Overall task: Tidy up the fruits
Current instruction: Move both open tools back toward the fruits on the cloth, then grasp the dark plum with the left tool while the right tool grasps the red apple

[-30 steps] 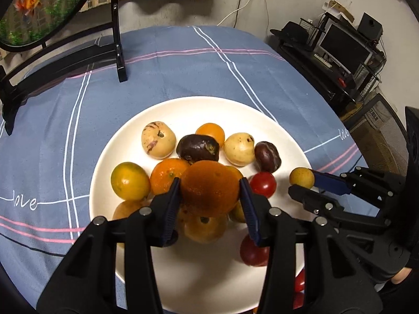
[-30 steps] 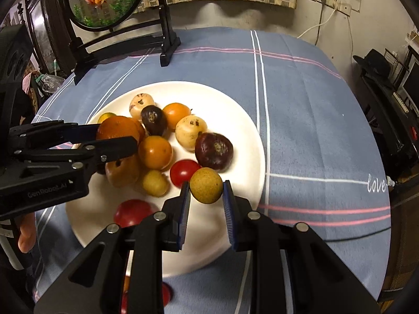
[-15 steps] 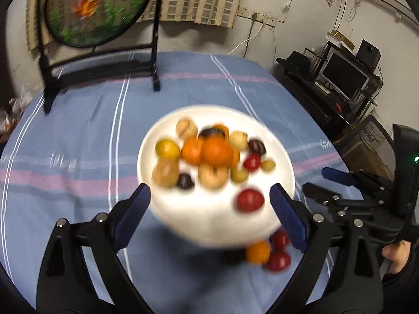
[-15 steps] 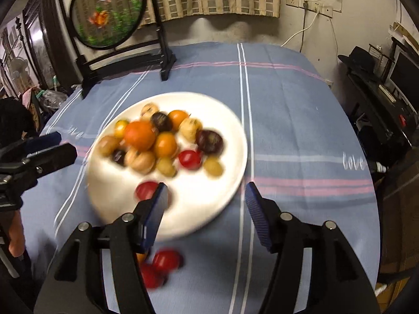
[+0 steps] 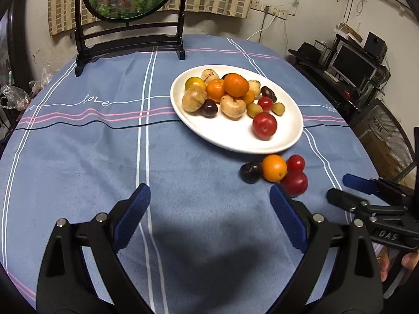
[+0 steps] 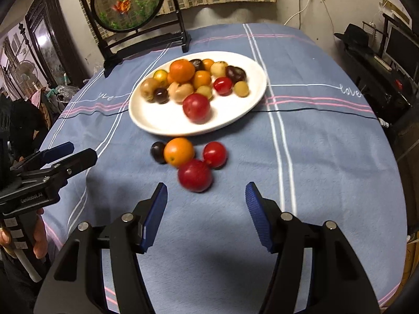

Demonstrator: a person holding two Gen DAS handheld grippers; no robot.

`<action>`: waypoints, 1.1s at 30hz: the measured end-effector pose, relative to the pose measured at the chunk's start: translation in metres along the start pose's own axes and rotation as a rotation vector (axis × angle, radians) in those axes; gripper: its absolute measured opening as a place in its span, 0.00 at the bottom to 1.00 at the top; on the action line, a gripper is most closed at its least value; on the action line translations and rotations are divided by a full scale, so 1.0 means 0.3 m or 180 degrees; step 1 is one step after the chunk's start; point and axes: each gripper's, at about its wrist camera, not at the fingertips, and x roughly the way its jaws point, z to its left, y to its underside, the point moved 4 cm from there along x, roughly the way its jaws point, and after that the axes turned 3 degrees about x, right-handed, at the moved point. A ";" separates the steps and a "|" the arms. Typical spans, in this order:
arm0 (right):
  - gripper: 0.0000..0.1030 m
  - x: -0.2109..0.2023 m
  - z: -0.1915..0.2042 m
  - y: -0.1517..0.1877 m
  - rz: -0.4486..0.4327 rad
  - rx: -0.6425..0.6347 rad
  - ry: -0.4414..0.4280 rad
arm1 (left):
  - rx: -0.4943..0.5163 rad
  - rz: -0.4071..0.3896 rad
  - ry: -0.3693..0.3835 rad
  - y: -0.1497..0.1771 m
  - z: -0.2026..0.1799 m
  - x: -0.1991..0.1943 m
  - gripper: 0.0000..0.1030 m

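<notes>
Now four fruits lie loose on the cloth (image 6: 327,157), just off the near rim of the plate (image 6: 246,110), where the rest are piled. Seen from the right gripper (image 6: 206,217), the cluster sits at about 11 o'clock, close ahead: the red plum (image 6: 195,175) nearest, the orange (image 6: 178,151) and dark plum (image 6: 158,151) beyond it to the left, the tomato (image 6: 215,154) at 12. Its jaws stand apart with nothing between them. The left gripper (image 5: 210,218) is spread wide and empty too; from it the same fruits lie at 1 o'clock, the red plum (image 5: 294,183) just past its right fingertip (image 5: 286,217). Round fruit has no long axis to line up with. Both hands are near, but the right one looks better centred on the red plum, so I judge it the likelier to take that one next.
</notes>
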 end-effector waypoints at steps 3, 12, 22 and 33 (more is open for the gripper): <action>0.61 0.032 0.033 0.010 0.0048 -0.0049 -0.0032 | -0.0007 0.0007 0.0004 0.012 0.012 -0.007 0.91; 0.61 0.187 0.046 -0.005 0.0245 -0.0106 0.0091 | -0.0120 0.0069 0.0026 0.035 0.064 -0.008 0.91; 0.39 0.178 0.018 0.005 0.0134 -0.0102 0.0029 | 0.0079 0.0187 0.0131 0.018 -0.016 0.083 0.91; 0.39 0.012 -0.182 0.052 -0.0151 0.0364 -0.0083 | 0.0688 0.0528 0.0244 -0.007 -0.147 0.308 0.71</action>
